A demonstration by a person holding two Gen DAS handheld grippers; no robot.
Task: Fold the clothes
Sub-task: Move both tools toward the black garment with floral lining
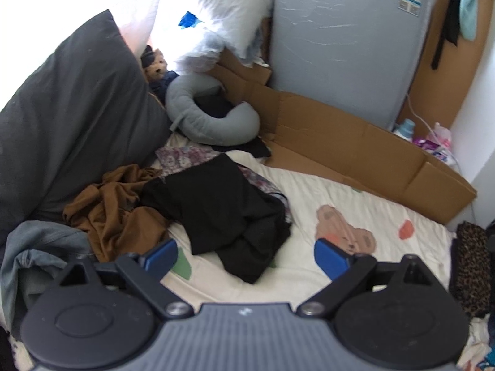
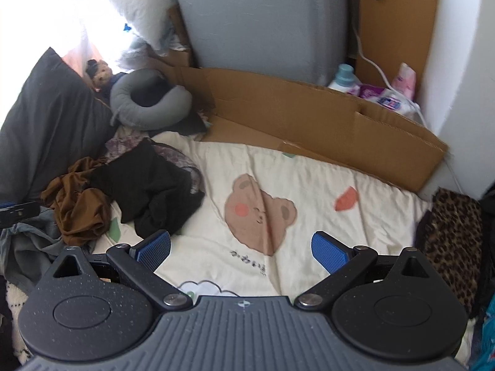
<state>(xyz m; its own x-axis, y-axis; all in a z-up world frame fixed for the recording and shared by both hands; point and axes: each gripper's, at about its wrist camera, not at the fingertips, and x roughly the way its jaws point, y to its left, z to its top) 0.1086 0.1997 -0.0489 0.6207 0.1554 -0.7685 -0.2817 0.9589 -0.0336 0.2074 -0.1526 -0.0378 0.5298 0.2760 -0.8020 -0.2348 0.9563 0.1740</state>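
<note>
A crumpled black garment [image 1: 229,213] [image 2: 148,191] lies on the cream bear-print bedsheet [image 1: 309,191] [image 2: 309,179]. A brown garment [image 1: 108,213] [image 2: 80,207] is bunched to its left, a floral cloth [image 1: 185,157] [image 2: 179,157] lies partly under it, and a grey-blue garment [image 1: 40,253] [image 2: 27,244] sits at the near left. My left gripper [image 1: 246,259] hovers open just before the black garment's near edge, nothing between its fingers. My right gripper [image 2: 241,252] hangs open over the bare sheet by the bear print [image 2: 260,213], right of the pile.
A dark grey pillow [image 1: 71,117] leans at the left, a grey neck pillow [image 1: 210,117] and a teddy [image 1: 156,68] behind the pile. Flattened cardboard [image 1: 355,148] [image 2: 309,123] lines the bed's far edge before a grey mattress [image 1: 346,37]. Leopard-print cloth [image 2: 454,241] lies at the right edge.
</note>
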